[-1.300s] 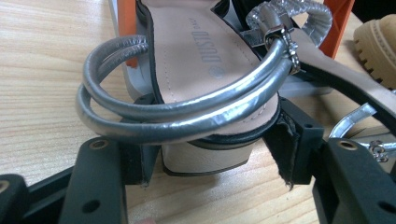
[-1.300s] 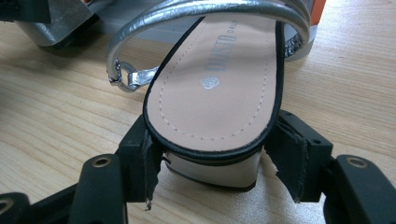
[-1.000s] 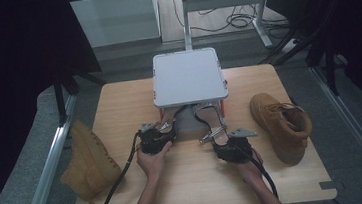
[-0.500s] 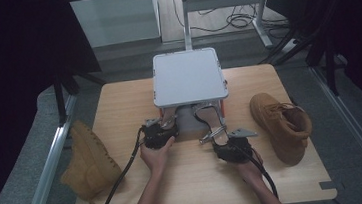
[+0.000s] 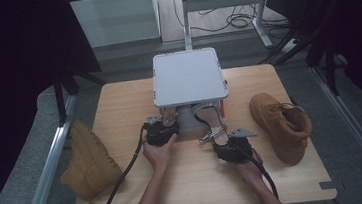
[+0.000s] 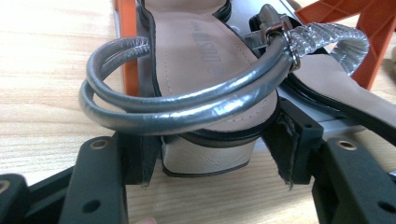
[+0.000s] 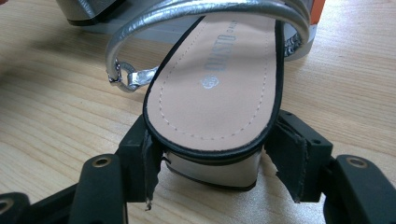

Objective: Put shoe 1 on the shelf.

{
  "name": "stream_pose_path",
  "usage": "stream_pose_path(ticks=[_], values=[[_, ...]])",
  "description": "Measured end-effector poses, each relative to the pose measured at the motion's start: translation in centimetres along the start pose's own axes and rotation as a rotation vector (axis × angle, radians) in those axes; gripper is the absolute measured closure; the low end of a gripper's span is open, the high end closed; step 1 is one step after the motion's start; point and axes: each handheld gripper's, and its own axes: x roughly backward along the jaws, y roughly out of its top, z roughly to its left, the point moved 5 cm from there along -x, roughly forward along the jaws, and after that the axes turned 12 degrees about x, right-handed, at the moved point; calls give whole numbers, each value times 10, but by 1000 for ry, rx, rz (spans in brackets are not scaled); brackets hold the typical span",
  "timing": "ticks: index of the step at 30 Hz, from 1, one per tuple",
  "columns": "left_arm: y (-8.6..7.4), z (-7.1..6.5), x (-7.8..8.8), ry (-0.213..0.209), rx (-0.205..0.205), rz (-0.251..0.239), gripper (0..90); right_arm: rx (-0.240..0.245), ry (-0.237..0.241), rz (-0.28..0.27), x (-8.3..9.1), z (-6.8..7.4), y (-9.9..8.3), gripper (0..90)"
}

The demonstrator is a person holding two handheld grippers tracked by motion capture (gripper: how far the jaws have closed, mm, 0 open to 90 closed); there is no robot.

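Note:
Two silver strappy sandals with block heels stick out from under a grey box (image 5: pixel 189 76) at the table's middle. My left gripper (image 5: pixel 164 126) clasps the heel end of the left sandal (image 5: pixel 169 117). In the left gripper view the pads (image 6: pixel 140 158) press both sides of that sandal (image 6: pixel 205 60) under its looped silver ankle strap (image 6: pixel 187 102). My right gripper (image 5: pixel 221 141) is shut the same way on the right sandal (image 5: pixel 210 122). The right gripper view has the jaws of this gripper (image 7: pixel 215 158) squeezing the heel end of the tan insole (image 7: pixel 219 84), with the buckle (image 7: pixel 126 77) at the left.
The grey box rests on orange supports (image 5: pixel 223 109) over the sandals' toes. A tan boot (image 5: pixel 281 125) lies on the wooden table (image 5: pixel 119 103) at the right. A second tan boot (image 5: pixel 87 161) lies at the table's left edge, beside a metal rail.
The left hand has edged slightly toward the box with its sandal. The right hand and its sandal have not moved.

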Motion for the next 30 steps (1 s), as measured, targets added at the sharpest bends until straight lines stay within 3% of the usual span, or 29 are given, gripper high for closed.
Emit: stream_pose_path(ticks=[13, 22, 30], values=[[-1, 0, -2, 4, -21, -4, 390, -5, -1, -1, 0, 0, 0, 381], [-1, 0, -2, 0, -12, 2, 390, -94, -12, -55, 3, -2, 14, 388], [-1, 0, -2, 0, -10, 5, 389, -144, -29, -75, -9, -3, 27, 389]])
